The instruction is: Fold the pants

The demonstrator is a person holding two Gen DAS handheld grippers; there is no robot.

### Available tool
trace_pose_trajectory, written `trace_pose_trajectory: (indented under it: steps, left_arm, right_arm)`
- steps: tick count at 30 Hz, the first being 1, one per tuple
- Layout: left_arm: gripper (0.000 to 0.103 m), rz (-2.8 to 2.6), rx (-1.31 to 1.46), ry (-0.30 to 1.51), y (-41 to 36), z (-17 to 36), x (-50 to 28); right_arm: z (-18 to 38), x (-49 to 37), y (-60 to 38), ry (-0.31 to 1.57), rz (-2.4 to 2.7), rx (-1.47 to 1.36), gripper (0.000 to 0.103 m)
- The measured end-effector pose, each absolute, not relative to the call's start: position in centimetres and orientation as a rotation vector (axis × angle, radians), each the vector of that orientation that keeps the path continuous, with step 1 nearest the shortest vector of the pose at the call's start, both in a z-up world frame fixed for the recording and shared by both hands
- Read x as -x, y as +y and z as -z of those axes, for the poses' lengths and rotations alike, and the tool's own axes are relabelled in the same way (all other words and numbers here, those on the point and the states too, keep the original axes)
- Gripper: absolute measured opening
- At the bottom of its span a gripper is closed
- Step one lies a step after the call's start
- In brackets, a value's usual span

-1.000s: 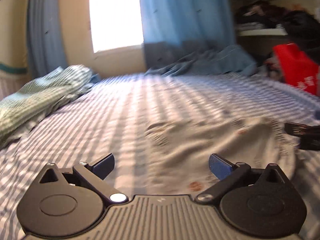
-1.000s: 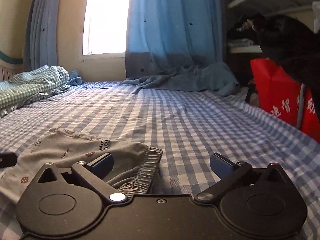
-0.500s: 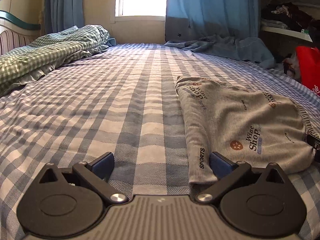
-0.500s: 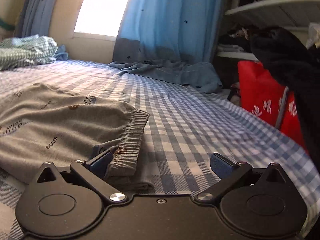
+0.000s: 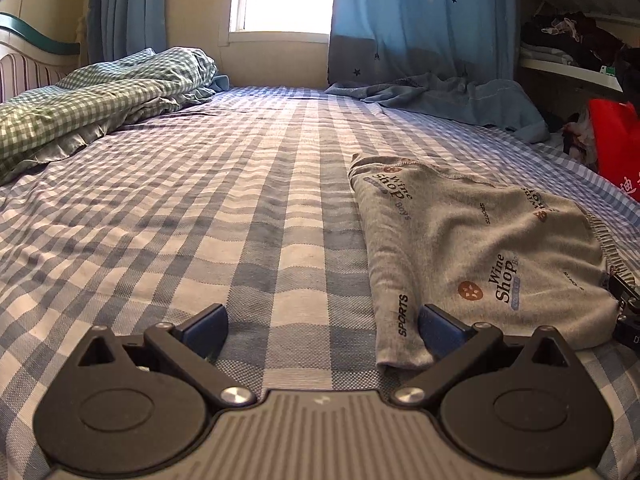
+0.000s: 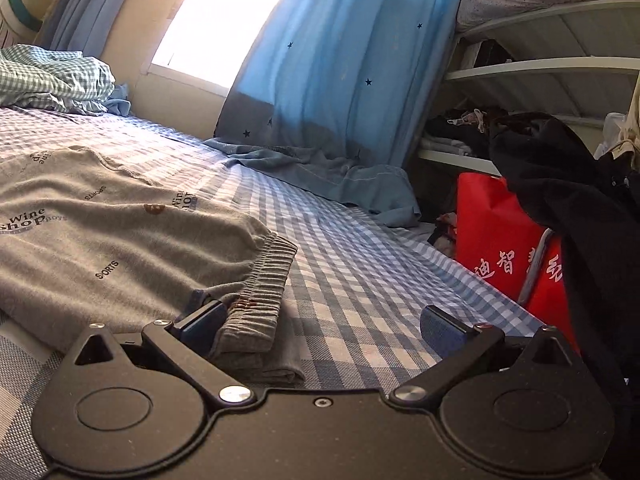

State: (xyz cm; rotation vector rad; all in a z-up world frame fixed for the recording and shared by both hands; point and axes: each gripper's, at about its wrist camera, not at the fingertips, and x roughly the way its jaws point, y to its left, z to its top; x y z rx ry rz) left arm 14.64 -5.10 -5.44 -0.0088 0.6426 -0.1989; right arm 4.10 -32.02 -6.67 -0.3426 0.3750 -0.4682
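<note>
The grey printed pants (image 5: 472, 248) lie folded flat on the blue checked bed sheet (image 5: 200, 208). My left gripper (image 5: 322, 326) is open, low over the sheet, with the near left corner of the pants lying between its fingers beside the right finger (image 5: 440, 326). My right gripper (image 6: 322, 326) is open at the pants' (image 6: 120, 236) elastic waistband (image 6: 260, 292), whose near corner lies between its fingers beside the left finger (image 6: 204, 324). A bit of the right gripper shows at the right edge of the left wrist view (image 5: 626, 308).
A green checked quilt (image 5: 88, 104) is bunched at the far left. A blue cloth (image 5: 448, 96) lies under the blue curtain (image 5: 420, 20) at the back. A red bag (image 6: 504, 236), dark clothing (image 6: 580, 208) and shelves (image 6: 540, 68) stand past the bed's right edge.
Both grippers have come down low to the bed at the near edge of the pants; the right one has tilted and moved closer to the waistband. The pants lie still.
</note>
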Motion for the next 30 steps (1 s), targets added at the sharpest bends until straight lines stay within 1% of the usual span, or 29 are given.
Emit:
trace_pose_trajectory:
  steps: [4, 6, 8, 11, 15, 18, 20, 21, 23, 25, 30]
  left_arm:
    - [0.103, 0.211, -0.029, 0.683, -5.3, 4.2, -15.5]
    - [0.103, 0.203, -0.025, 0.648, -5.1, 3.0, -15.7]
    - [0.103, 0.175, -0.005, 0.588, -5.3, 1.7, -16.6]
    - [0.103, 0.170, -0.007, 0.570, -6.9, 0.6, -20.0]
    - [0.103, 0.118, -0.128, 0.619, -9.8, 2.0, -26.1]
    - [0.103, 0.110, -0.163, 0.607, -10.5, 3.3, -29.5]
    - [0.103, 0.098, -0.175, 0.629, -10.6, 4.8, -31.4]
    - [0.103, 0.106, -0.156, 0.668, -10.3, 5.6, -32.2]
    - [0.103, 0.132, -0.050, 0.708, -9.0, 5.9, -32.9]
    - [0.103, 0.141, -0.003, 0.712, -8.2, 6.2, -33.1]
    - [0.103, 0.139, -0.001, 0.683, -8.1, 4.9, -32.9]
  right_arm:
    - [5.4, -3.7, -33.3, 0.406, 0.400, 0.245, 0.102]
    - [4.2, -3.3, -33.9, 0.343, 0.425, 0.186, 0.102]
    - [3.2, -4.2, -34.2, 0.297, 0.460, 0.194, 0.102]
    - [2.5, -7.8, -35.5, 0.327, 0.457, 0.230, 0.102]
    - [3.1, -12.9, -36.9, 0.381, 0.412, 0.311, 0.102]
    - [4.0, -15.1, -37.6, 0.419, 0.396, 0.338, 0.102]
    - [4.8, -16.6, -38.2, 0.512, 0.383, 0.333, 0.102]
    - [5.2, -17.2, -38.4, 0.555, 0.370, 0.331, 0.102]
    - [5.5, -17.5, -38.3, 0.570, 0.369, 0.334, 0.102]
    - [5.6, -17.4, -38.2, 0.562, 0.372, 0.339, 0.102]
    - [5.8, -17.2, -37.5, 0.532, 0.385, 0.385, 0.102]
